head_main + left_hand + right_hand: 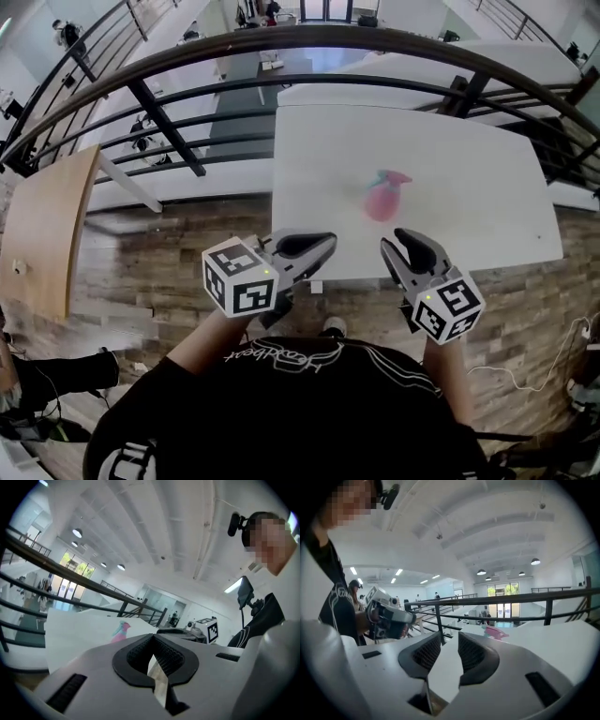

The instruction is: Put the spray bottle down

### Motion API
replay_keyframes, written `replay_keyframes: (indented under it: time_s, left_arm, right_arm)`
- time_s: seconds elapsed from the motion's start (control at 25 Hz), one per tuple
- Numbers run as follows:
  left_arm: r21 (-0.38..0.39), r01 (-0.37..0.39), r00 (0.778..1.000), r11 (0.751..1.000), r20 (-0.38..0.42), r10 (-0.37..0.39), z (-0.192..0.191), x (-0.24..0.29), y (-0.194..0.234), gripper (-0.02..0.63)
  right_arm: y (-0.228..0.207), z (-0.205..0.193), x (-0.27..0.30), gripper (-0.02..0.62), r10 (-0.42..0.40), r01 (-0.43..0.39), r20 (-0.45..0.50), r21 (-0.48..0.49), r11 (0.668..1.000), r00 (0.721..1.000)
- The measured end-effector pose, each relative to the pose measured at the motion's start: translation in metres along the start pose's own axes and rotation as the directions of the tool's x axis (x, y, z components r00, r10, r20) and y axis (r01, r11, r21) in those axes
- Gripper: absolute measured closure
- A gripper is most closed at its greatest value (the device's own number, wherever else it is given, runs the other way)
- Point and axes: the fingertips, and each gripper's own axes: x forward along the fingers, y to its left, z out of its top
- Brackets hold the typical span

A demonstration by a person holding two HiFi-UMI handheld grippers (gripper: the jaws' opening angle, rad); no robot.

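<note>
A pink spray bottle (pixel 382 197) with a teal head rests on the white table (pixel 469 150), free of both grippers. It also shows small in the left gripper view (pixel 121 631) and the right gripper view (pixel 497 631). My left gripper (pixel 328 246) hovers at the table's near edge, short of the bottle and to its left; its pads meet at the tips (pixel 153 638) with nothing between them. My right gripper (pixel 396 242) hangs just short of the bottle, its jaws apart (pixel 449 637) and empty.
A dark curved metal railing (pixel 281 42) runs behind the table, with a lower floor beyond it. A wooden board (pixel 47 225) stands at the left over the plank floor. A white cable (pixel 553 366) lies on the floor at the right.
</note>
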Motion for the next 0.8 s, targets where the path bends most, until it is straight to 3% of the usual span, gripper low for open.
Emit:
replay_keyframes:
  time_s: [0.08,0.12,0.24,0.44,0.8]
  left_arm:
    - [0.038,0.016,1.0,0.999,0.017,-0.016,0.008,-0.014,-0.012,0.603]
    - [0.05,0.029,0.999,0.998,0.028,-0.031,0.011,-0.022,-0.019,0.603]
    - [0.091,0.061,0.997,0.994,0.043,-0.066,0.011,-0.045,-0.043,0.603]
    - [0.124,0.098,0.994,0.987,0.042,-0.104,0.003,-0.075,-0.077,0.603]
    - [0.143,0.108,0.99,0.984,0.074,-0.12,0.003,-0.117,-0.104,0.603]
  right_arm:
    - [0.024,0.015,-0.01,0.542,0.02,-0.021,0.023,0.051,0.998,1.0]
    - [0.036,0.021,-0.015,0.554,0.024,-0.025,0.032,0.048,0.999,0.999]
    - [0.075,0.026,-0.028,0.566,0.044,-0.045,0.035,0.014,0.999,0.998]
    - [0.135,0.027,-0.045,0.578,0.144,-0.148,0.051,0.076,0.986,0.988]
    - [0.177,0.027,-0.054,0.578,0.138,-0.145,0.073,0.107,0.984,0.988]
